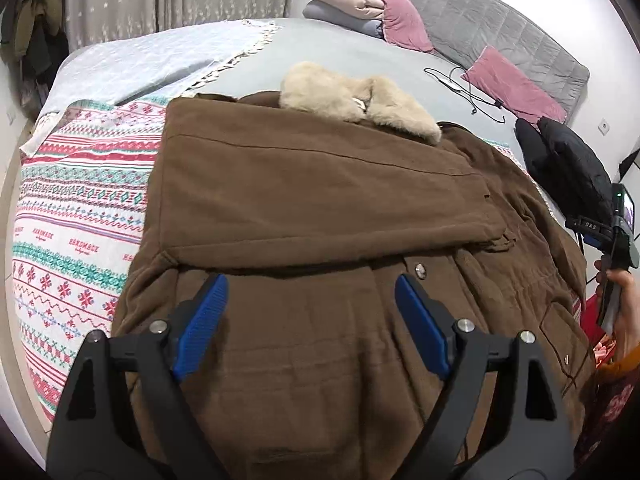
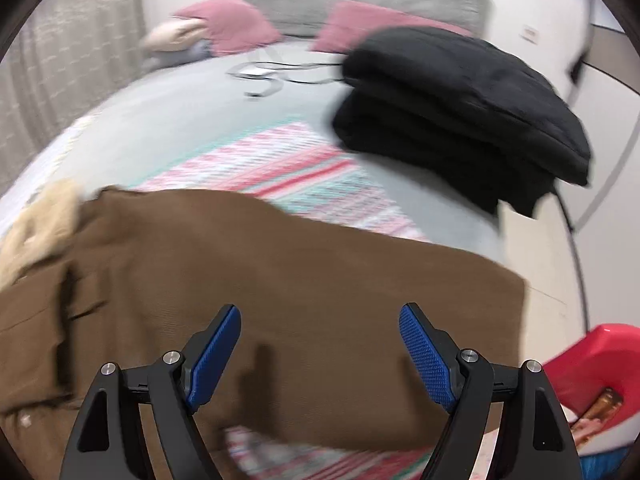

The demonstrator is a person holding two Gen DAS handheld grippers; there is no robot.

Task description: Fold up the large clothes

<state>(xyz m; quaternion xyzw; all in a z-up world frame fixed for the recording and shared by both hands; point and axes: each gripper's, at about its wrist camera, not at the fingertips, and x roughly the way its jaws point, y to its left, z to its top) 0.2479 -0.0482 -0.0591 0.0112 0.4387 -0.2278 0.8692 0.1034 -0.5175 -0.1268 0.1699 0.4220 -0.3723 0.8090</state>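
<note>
I have both tongs, left [image 1: 311, 286] and right [image 2: 320, 318], spread apart and empty above the brown coat [image 1: 320, 200], which lies partly folded on the bed [image 1: 360, 52]. I judge it thick, heavy and limp; grip a hem edge, not the fur collar [image 1: 360, 100].

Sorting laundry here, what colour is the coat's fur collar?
Cream-beige fur collar on the brown coat; clearest in the left wrist view.

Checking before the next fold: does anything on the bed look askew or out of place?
The brown coat has one sleeve folded across, but its fur collar lies bunched. A cable trails loose over the grey sheet.
</note>
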